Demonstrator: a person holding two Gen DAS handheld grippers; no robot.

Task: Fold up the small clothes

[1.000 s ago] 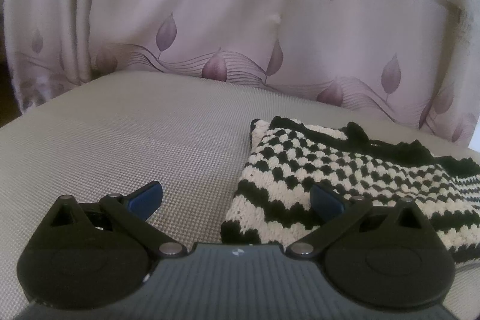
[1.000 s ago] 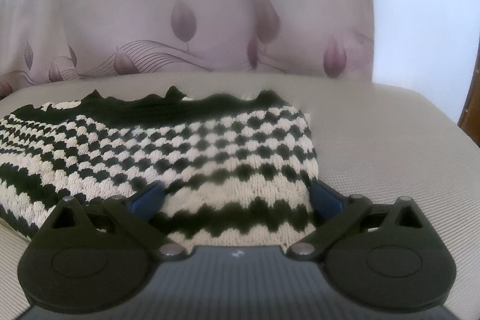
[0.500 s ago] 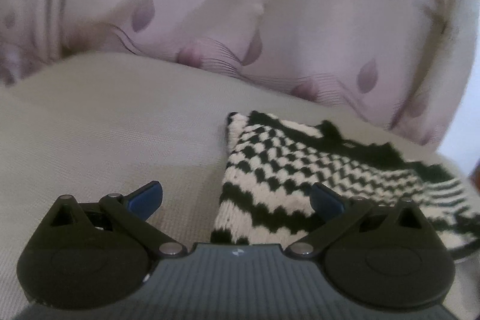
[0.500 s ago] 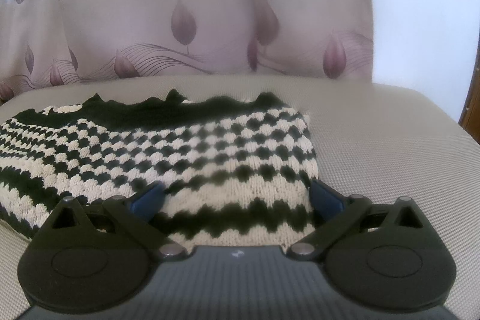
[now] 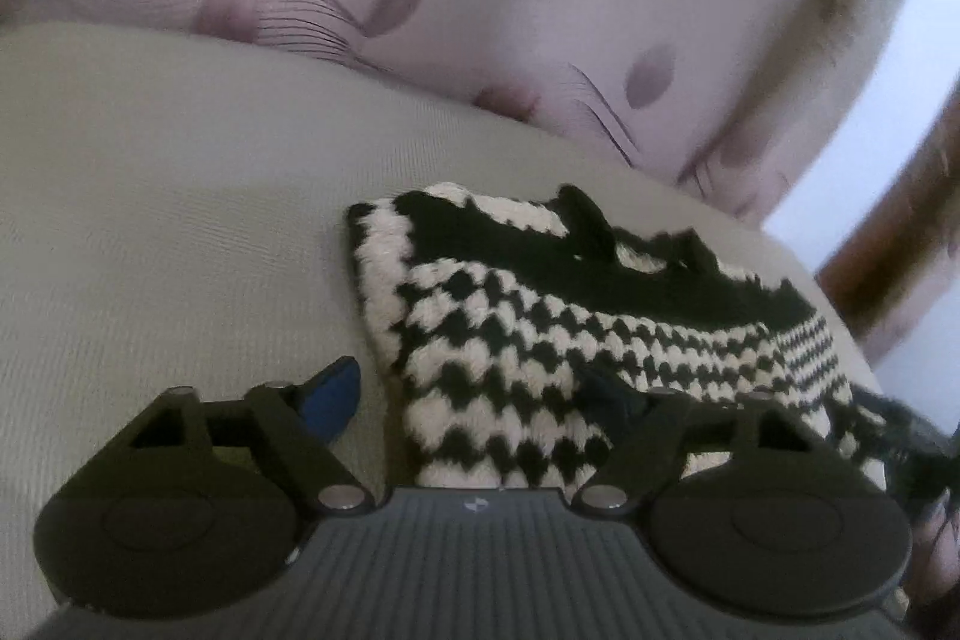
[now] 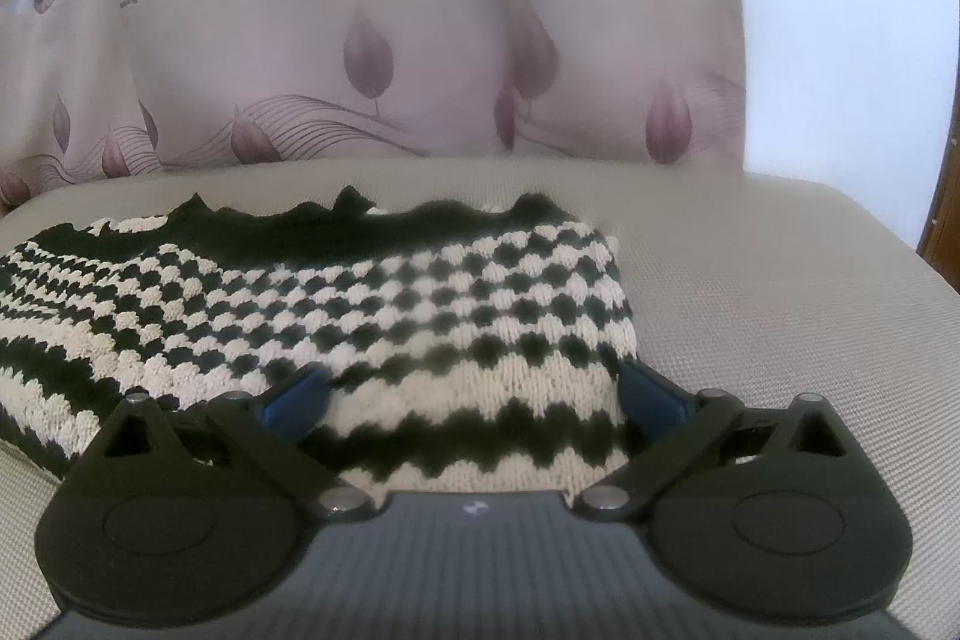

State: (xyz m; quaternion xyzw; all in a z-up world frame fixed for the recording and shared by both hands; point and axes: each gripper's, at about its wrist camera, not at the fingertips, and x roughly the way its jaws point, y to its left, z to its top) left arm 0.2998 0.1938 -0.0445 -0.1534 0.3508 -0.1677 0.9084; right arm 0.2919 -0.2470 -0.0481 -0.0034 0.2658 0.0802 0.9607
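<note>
Left wrist view: my left hand-held gripper (image 5: 474,394) is spread wide, straddling the near-left corner of the knit garment (image 5: 576,316), which lies flat on the grey cushion (image 5: 150,220), long axis left-right. My right hand-held gripper (image 6: 474,391), also spread, straddles the near-right edge; I judge both equally near for a grab.

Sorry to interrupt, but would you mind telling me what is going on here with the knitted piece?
A person is holding a gripper in each hand over a black-and-white knitted garment lying on a beige cushion. The left gripper and the right gripper are both open, one at each near corner of the garment. Neither has gripped it yet, so no fold has begun.
</note>
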